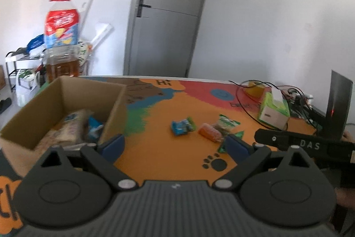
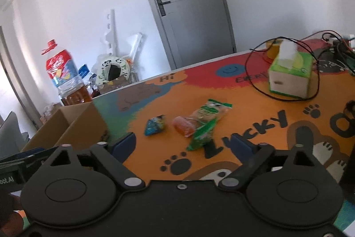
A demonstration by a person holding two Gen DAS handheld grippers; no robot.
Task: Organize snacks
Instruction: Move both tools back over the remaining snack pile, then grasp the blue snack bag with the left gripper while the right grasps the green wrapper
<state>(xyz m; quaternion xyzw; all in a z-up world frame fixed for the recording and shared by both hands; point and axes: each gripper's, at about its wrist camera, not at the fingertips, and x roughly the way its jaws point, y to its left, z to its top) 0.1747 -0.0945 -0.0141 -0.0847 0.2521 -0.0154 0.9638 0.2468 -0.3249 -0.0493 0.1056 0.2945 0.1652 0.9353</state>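
Observation:
A cardboard box (image 1: 115,110) stands at the left on the colourful mat and holds several snack packets (image 1: 71,126); it also shows in the right wrist view (image 2: 86,126). Loose snacks lie mid-mat: a blue packet (image 1: 182,126) (image 2: 155,125), an orange packet (image 1: 209,132) (image 2: 184,126), a clear packet with a green top (image 1: 226,122) (image 2: 210,112) and a green packet (image 2: 203,134). My left gripper (image 1: 175,146) is open and empty, beside the box. My right gripper (image 2: 188,146) is open and empty, just short of the green packet.
A green tissue box (image 2: 290,74) (image 1: 275,110) sits at the right among black cables (image 2: 255,81). A large oil bottle (image 1: 61,37) stands behind the cardboard box. A dark upright panel (image 1: 337,103) is at the far right. A grey door (image 1: 168,10) is behind the table.

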